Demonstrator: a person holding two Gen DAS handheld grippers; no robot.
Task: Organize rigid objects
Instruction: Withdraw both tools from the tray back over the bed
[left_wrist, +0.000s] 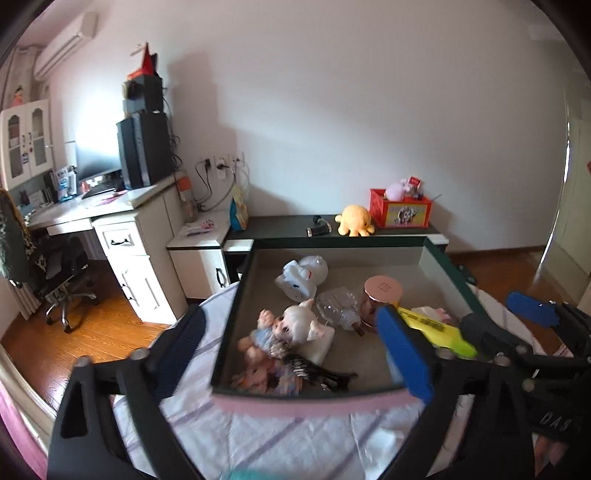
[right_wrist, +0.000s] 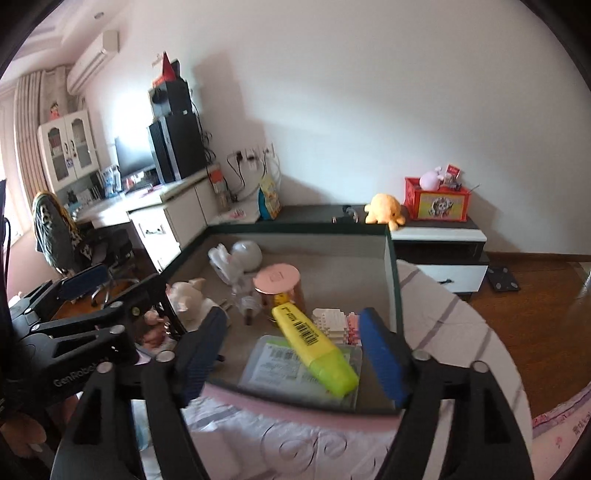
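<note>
A shallow dark-rimmed tray (left_wrist: 236, 310) (right_wrist: 393, 280) lies on the bed with several things in it. They include a white figure (left_wrist: 304, 277), a pig-headed doll (left_wrist: 295, 325) (right_wrist: 186, 295), a clear bottle (left_wrist: 338, 306), a pink-lidded jar (left_wrist: 382, 288) (right_wrist: 277, 277), a black clip (left_wrist: 317, 369), a yellow highlighter (right_wrist: 314, 347) (left_wrist: 436, 328), a white-and-pink brick model (right_wrist: 336, 321) and a clear packet (right_wrist: 280, 365). My left gripper (left_wrist: 295, 350) (right_wrist: 122, 291) hangs open over the tray's near left part. My right gripper (right_wrist: 291, 356) (left_wrist: 506, 317) stands open around the highlighter and packet, pads apart from them.
A striped sheet (left_wrist: 277, 435) covers the bed under the tray. Behind stands a low black cabinet (left_wrist: 280, 225) with a yellow plush (left_wrist: 354, 219) and a red box (left_wrist: 400, 210). A white desk (left_wrist: 122, 229) and an office chair (left_wrist: 55, 273) are at the left, on a wooden floor.
</note>
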